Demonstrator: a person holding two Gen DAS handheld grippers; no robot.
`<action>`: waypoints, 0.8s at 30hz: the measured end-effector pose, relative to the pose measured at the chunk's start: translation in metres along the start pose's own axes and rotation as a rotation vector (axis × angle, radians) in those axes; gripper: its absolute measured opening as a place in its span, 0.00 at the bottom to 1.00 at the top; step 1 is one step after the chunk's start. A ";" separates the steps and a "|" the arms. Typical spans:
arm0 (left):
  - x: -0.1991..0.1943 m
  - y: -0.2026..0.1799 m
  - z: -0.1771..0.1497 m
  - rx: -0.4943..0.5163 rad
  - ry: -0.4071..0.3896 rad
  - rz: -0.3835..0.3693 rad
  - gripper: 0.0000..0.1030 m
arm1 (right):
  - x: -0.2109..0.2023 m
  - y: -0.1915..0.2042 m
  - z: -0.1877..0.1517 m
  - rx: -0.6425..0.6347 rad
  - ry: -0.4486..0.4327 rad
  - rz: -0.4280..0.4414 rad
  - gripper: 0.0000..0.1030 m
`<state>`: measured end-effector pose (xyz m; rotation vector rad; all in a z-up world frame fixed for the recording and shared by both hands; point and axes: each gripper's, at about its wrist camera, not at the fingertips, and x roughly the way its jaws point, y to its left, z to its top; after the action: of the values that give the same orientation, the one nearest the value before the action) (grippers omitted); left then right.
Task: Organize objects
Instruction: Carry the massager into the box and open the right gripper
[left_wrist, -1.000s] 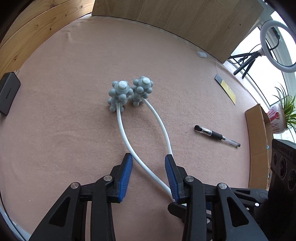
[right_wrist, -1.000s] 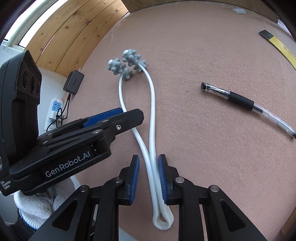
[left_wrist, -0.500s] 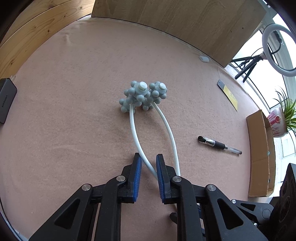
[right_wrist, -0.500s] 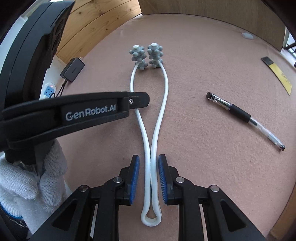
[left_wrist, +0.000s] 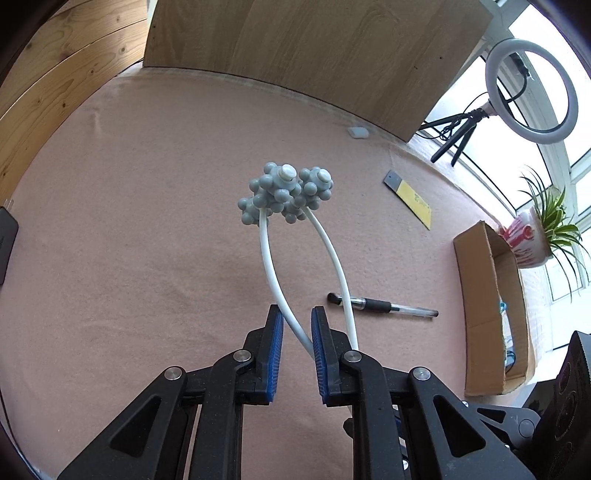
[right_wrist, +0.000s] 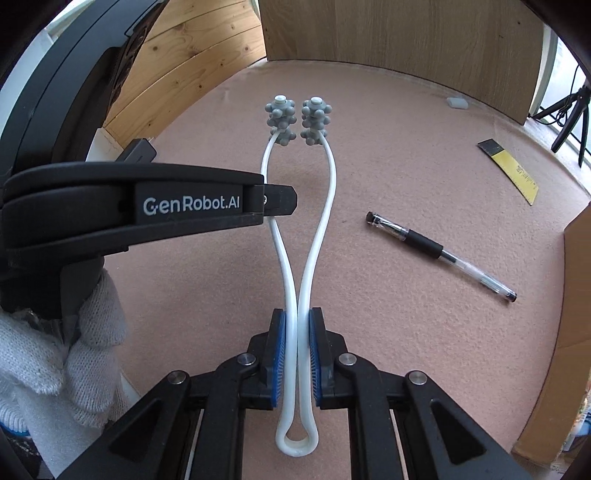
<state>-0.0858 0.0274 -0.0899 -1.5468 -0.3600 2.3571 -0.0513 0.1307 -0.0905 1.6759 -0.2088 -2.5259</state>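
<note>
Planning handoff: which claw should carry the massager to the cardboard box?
Right claw: clamps both massager stems together near the loop. Left claw pinches only one stem. Cardboard box lies on its side.

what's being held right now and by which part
The white two-armed massager with grey knobbly roller heads. The right gripper pinches both arms together just above the bottom loop; the left gripper clamps one arm partway up.

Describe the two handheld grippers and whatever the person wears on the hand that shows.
Both grippers are black plastic with silver rivets at the pivots and ribbed blue pads inside their fingers. The left gripper bears white "GenRobot.AI" lettering on its side. The hand wears a white knitted glove.
</note>
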 end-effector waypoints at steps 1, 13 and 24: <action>0.000 -0.009 0.003 0.013 -0.003 -0.009 0.16 | -0.005 -0.004 0.000 0.006 -0.009 -0.009 0.11; 0.026 -0.154 0.027 0.219 -0.001 -0.147 0.16 | -0.066 -0.076 -0.020 0.175 -0.113 -0.148 0.11; 0.066 -0.283 0.021 0.392 0.056 -0.231 0.17 | -0.107 -0.167 -0.053 0.356 -0.153 -0.245 0.11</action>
<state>-0.0992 0.3130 -0.0340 -1.3058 -0.0523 2.0512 0.0370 0.3098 -0.0423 1.7127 -0.5243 -2.9472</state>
